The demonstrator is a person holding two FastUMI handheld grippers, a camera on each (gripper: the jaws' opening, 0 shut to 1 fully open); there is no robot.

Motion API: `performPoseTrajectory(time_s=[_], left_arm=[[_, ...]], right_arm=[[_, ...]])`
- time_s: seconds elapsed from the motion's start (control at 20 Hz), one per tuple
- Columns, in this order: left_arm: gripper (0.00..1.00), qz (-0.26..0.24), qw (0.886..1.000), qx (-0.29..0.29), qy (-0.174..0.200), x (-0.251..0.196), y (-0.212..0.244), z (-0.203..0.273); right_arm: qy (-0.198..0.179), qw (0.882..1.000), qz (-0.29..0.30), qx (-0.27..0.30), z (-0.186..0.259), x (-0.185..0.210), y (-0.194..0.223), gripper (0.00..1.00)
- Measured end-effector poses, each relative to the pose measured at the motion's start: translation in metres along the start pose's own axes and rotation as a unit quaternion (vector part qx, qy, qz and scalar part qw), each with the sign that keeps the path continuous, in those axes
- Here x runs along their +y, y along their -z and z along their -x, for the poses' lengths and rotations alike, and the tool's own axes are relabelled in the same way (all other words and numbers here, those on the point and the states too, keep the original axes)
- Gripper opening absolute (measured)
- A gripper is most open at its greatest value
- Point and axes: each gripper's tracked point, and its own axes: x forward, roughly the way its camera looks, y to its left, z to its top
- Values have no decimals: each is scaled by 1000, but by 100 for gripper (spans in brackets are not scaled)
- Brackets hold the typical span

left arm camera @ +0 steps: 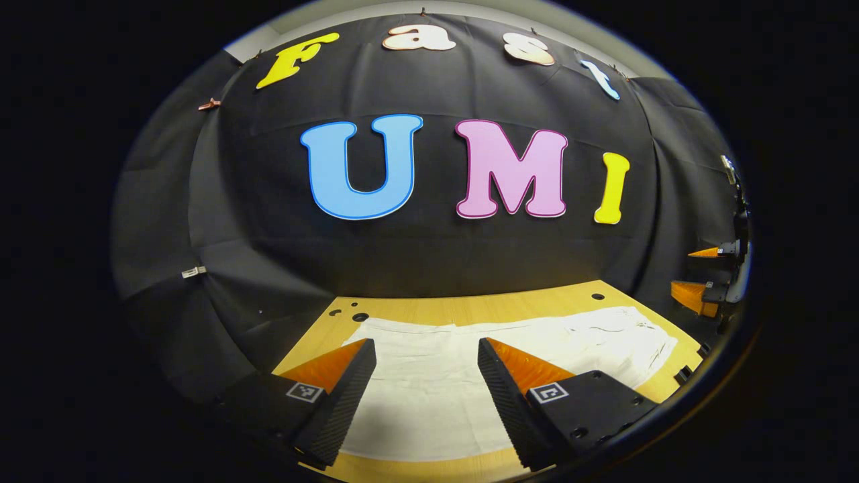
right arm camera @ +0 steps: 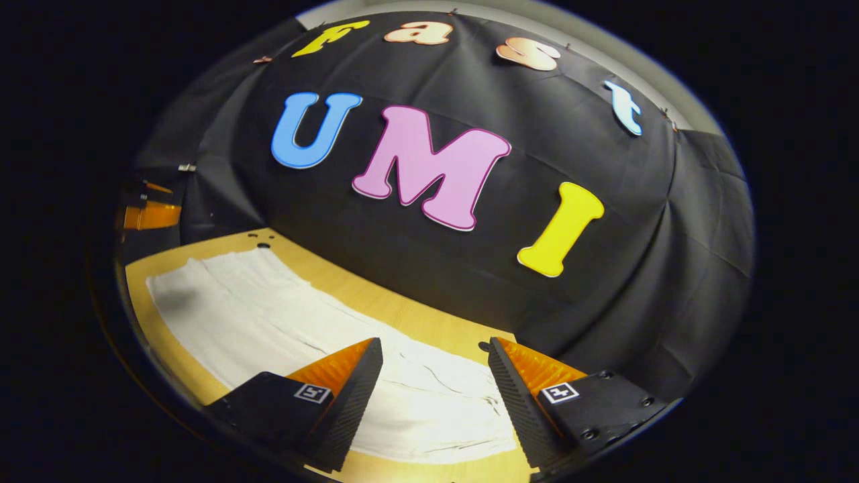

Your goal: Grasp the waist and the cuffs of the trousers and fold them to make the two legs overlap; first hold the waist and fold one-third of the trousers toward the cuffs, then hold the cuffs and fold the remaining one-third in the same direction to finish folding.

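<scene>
White trousers point(left arm camera: 483, 376) lie flat and stretched out across a wooden table point(left arm camera: 429, 312). In the left gripper view my left gripper point(left arm camera: 427, 349) hovers open over one smooth end of them, nothing between its fingers. The creased end lies toward the right, where the right gripper point(left arm camera: 711, 272) shows at the table's edge. In the right gripper view my right gripper point(right arm camera: 435, 345) is open above the creased end of the trousers point(right arm camera: 288, 322), and the left gripper point(right arm camera: 151, 215) shows far off at the left. Which end is the waist I cannot tell.
The table point(right arm camera: 376, 302) has small holes near its far left corner point(left arm camera: 359, 315) and one at the far right point(left arm camera: 597, 296). The black cloth wall stands close behind the table and wraps around both sides.
</scene>
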Motion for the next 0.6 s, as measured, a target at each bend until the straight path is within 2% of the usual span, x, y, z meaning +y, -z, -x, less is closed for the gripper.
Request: performPoseTrajectory(time_s=[0.35, 0.5, 0.6], left_arm=[[95, 24, 999, 42, -8, -1, 32, -5], [96, 42, 997, 64, -24, 1, 49, -7], [96, 34, 996, 74, -37, 2, 59, -5]], right_arm=[[-2, 994, 95, 53, -12, -59, 66, 97], [-13, 988, 136, 73, -16, -82, 97, 97], [-31, 984, 151, 88, -18, -89, 121, 97]])
